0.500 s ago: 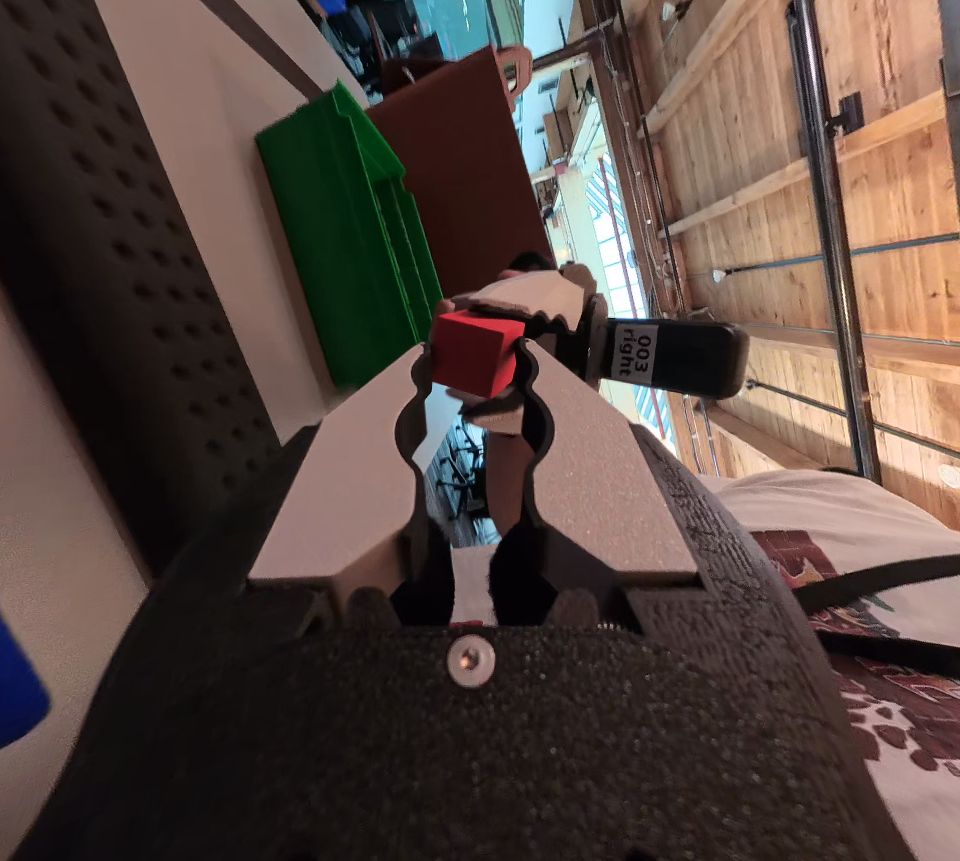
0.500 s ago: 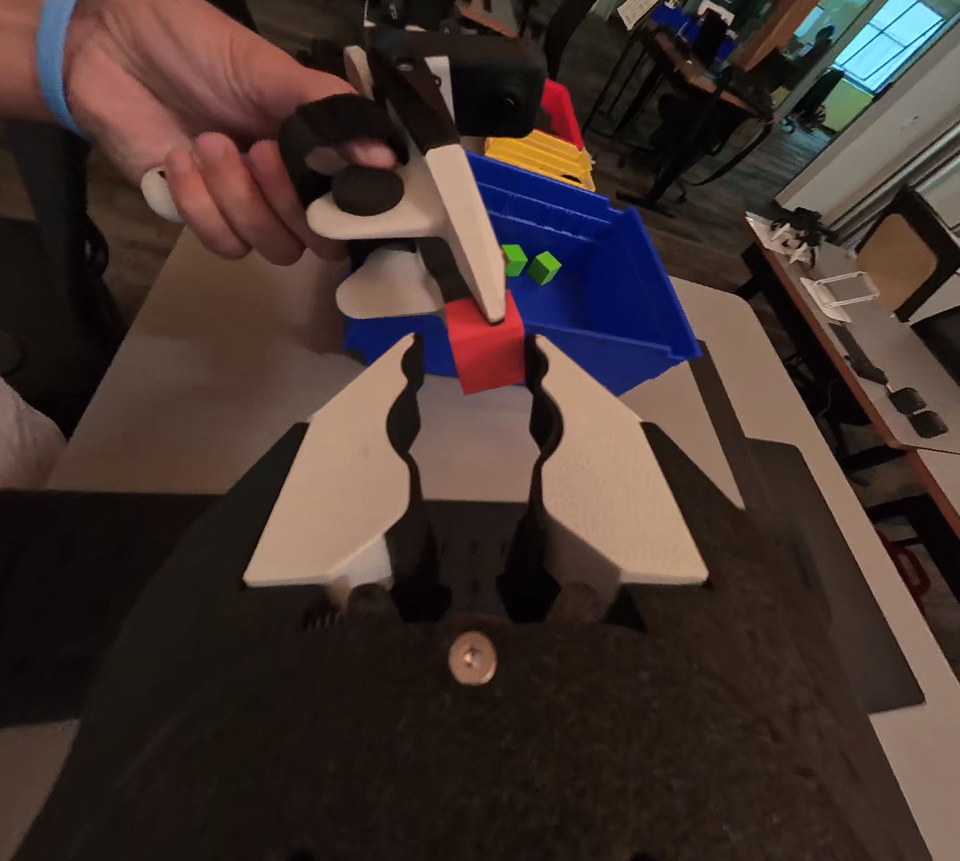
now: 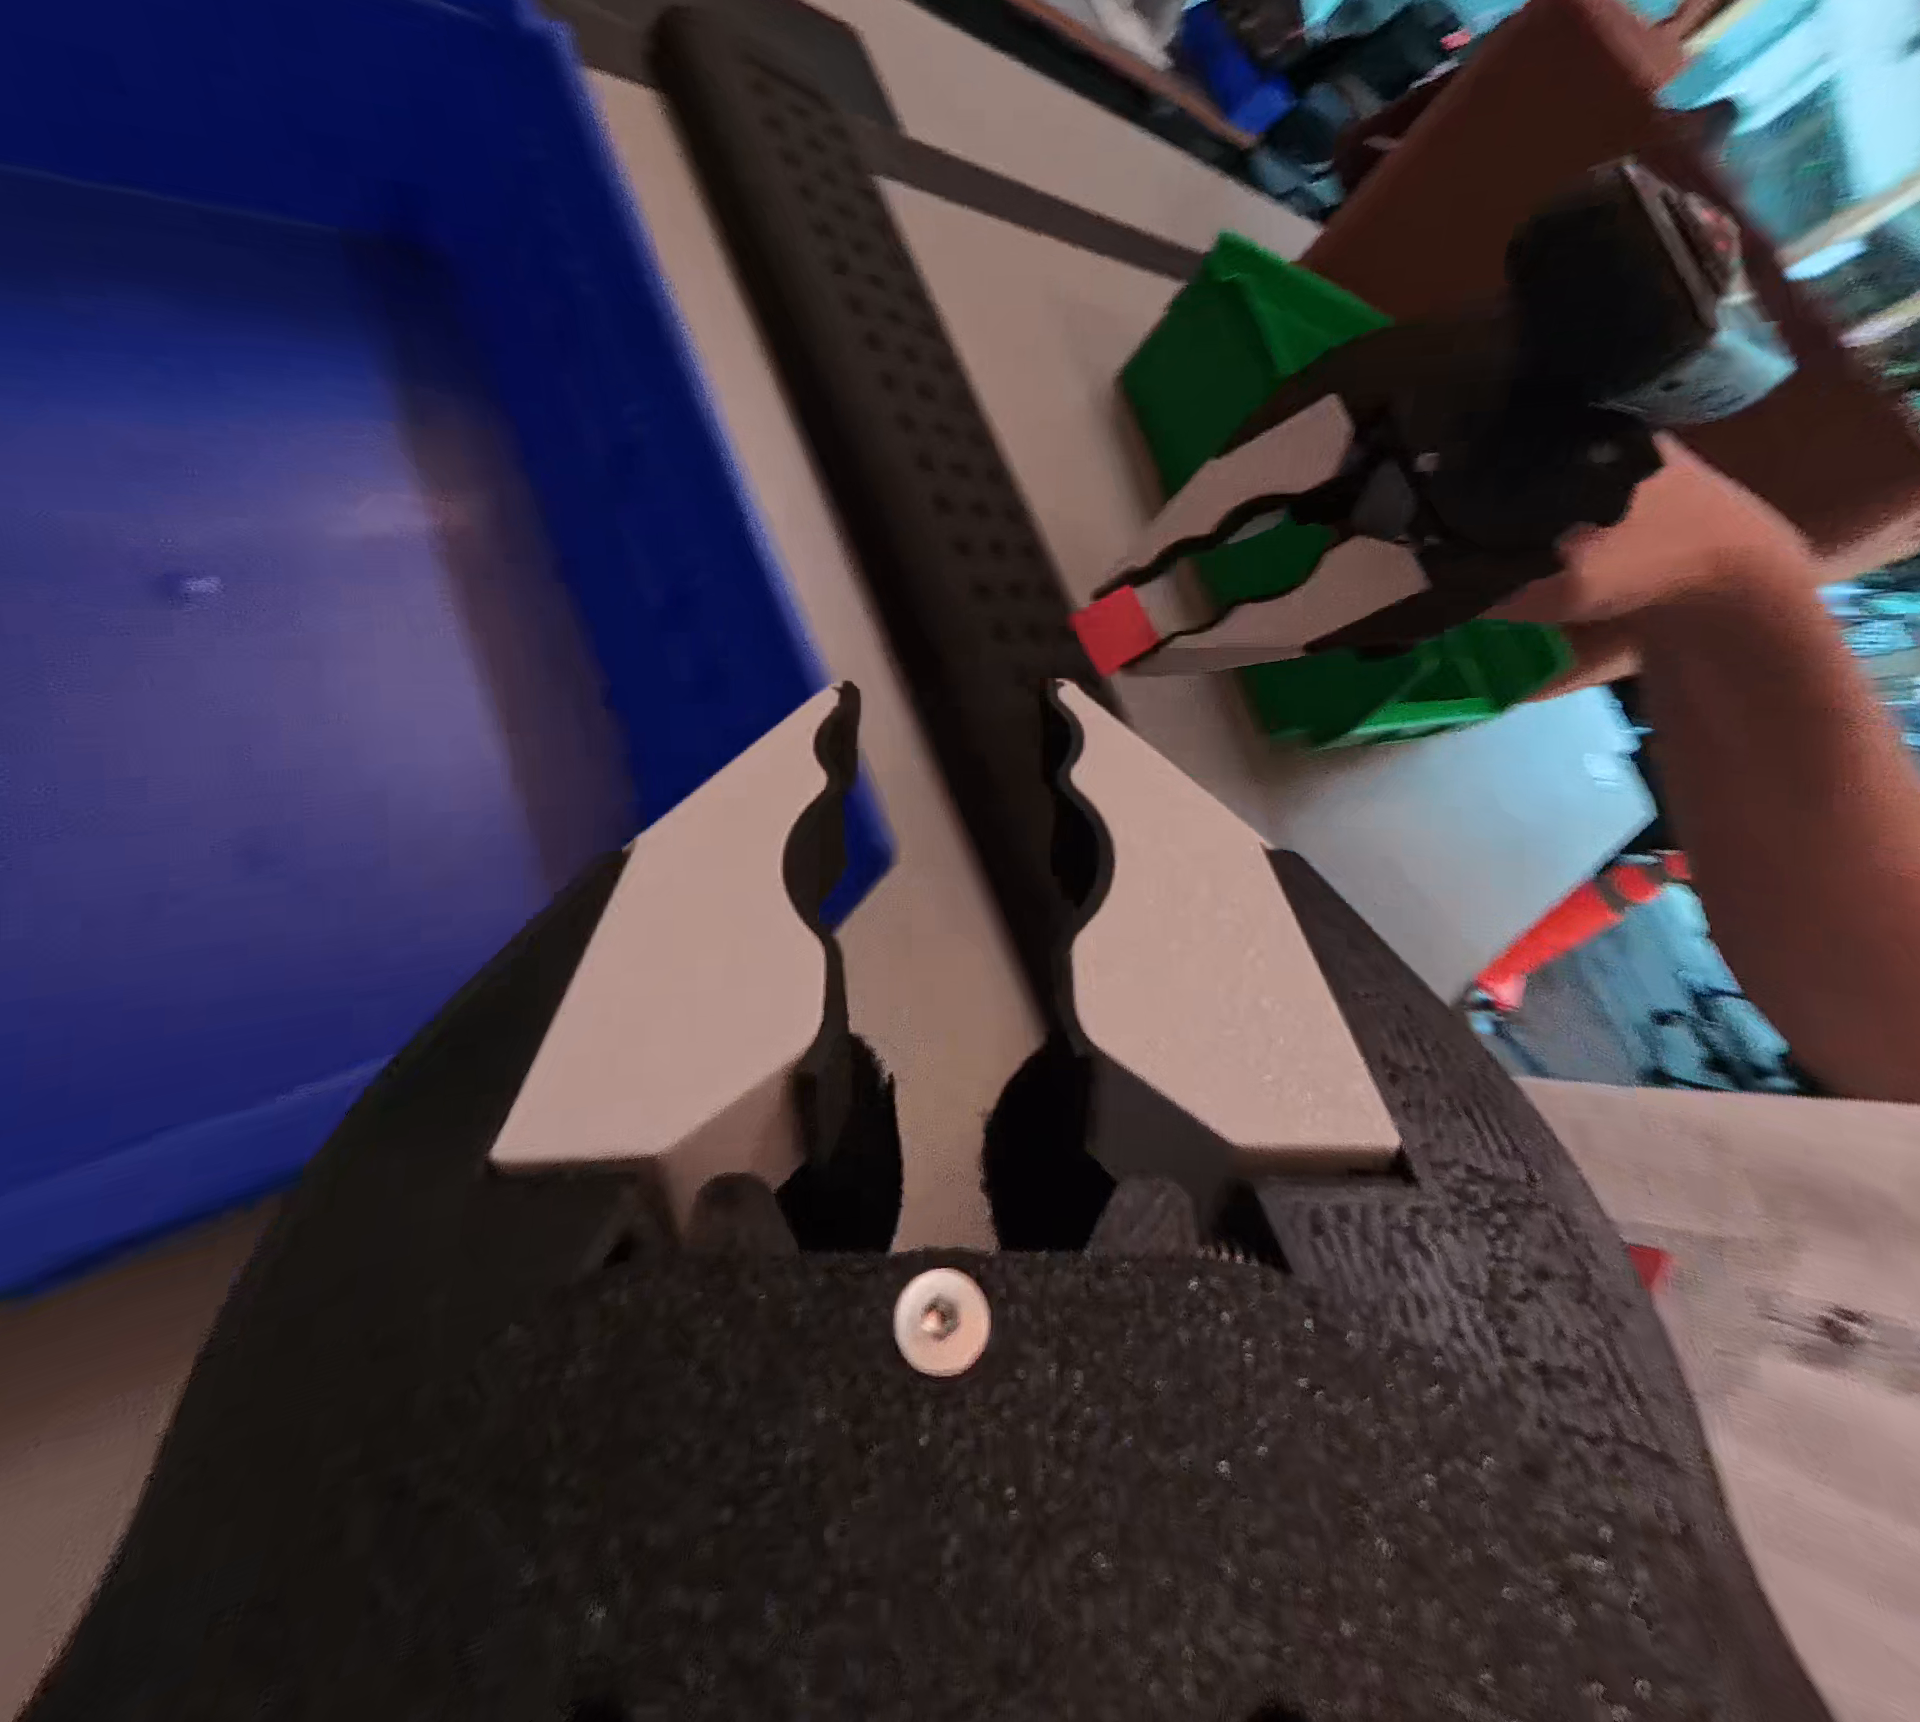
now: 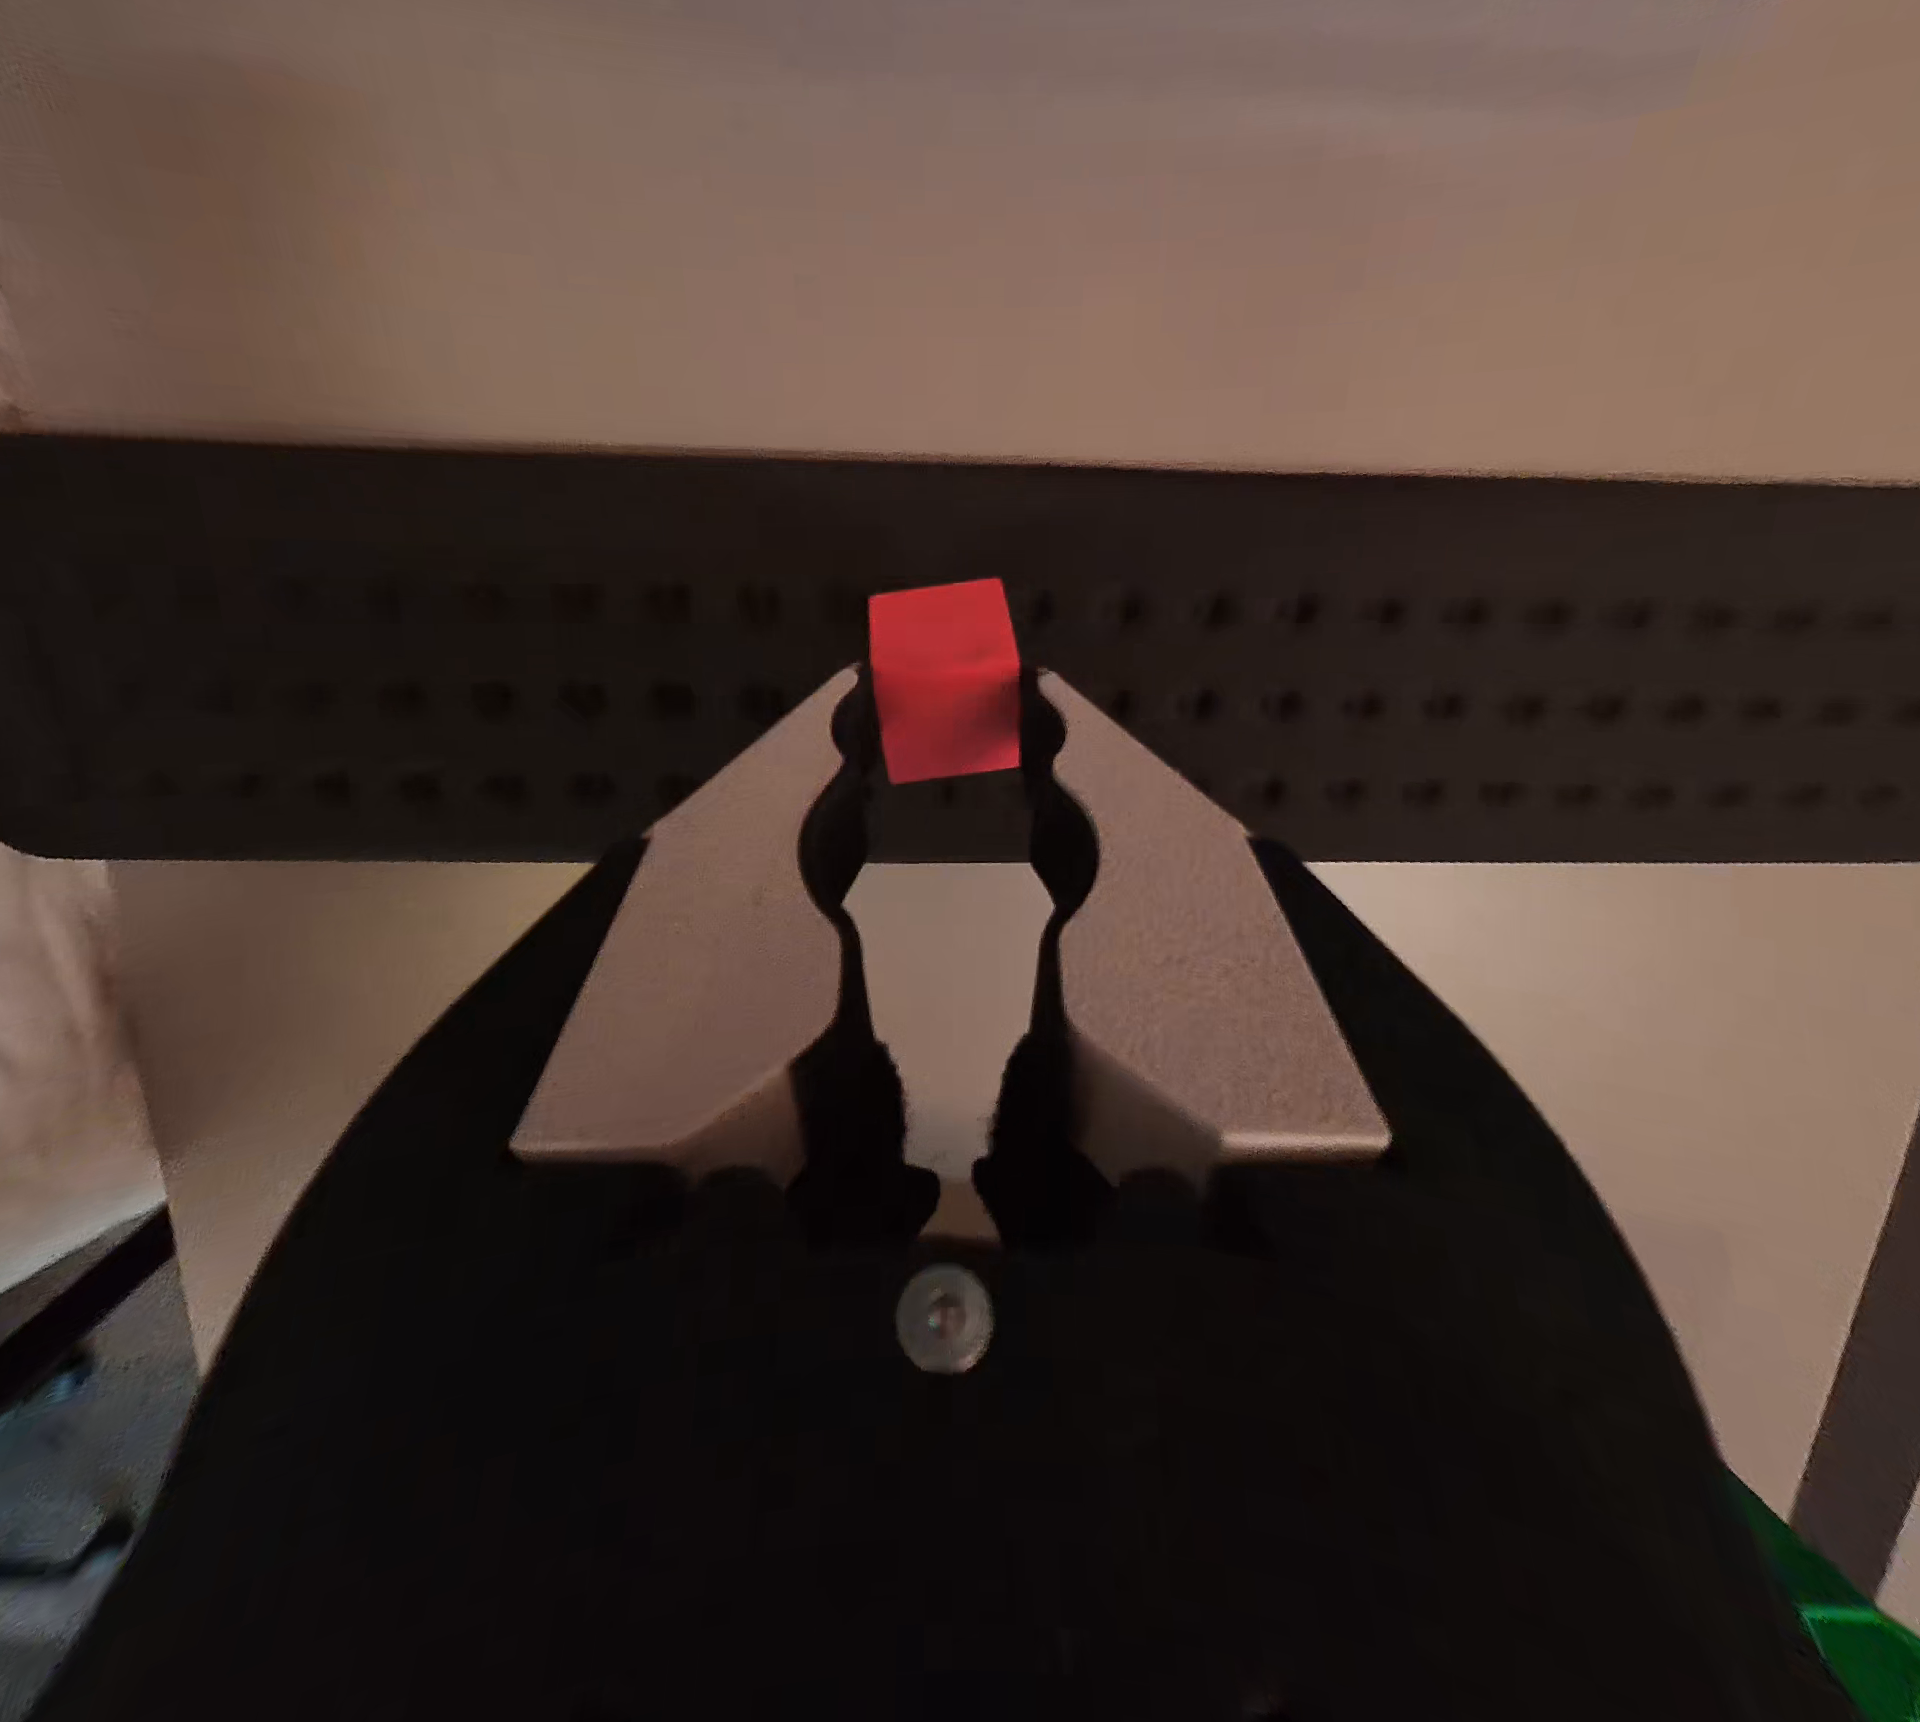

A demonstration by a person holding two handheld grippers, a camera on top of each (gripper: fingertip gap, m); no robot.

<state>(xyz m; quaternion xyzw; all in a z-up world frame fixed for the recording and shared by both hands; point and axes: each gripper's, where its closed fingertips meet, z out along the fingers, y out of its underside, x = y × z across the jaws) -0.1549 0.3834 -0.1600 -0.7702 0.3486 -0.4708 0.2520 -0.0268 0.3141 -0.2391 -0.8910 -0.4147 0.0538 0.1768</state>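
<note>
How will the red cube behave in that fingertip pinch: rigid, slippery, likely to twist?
The red cube looks rigid: its edges stay crisp in the right tool. Probably light. Held only at the tips and slightly skewed, it may pivot.

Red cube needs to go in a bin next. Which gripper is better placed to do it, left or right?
Right, probably. The right gripper already pinches the red cube, above the perforated black strip. The left gripper is open and empty beside the blue bin.

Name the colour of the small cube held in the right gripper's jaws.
Red. The small cube shows best in the right wrist view.
</note>
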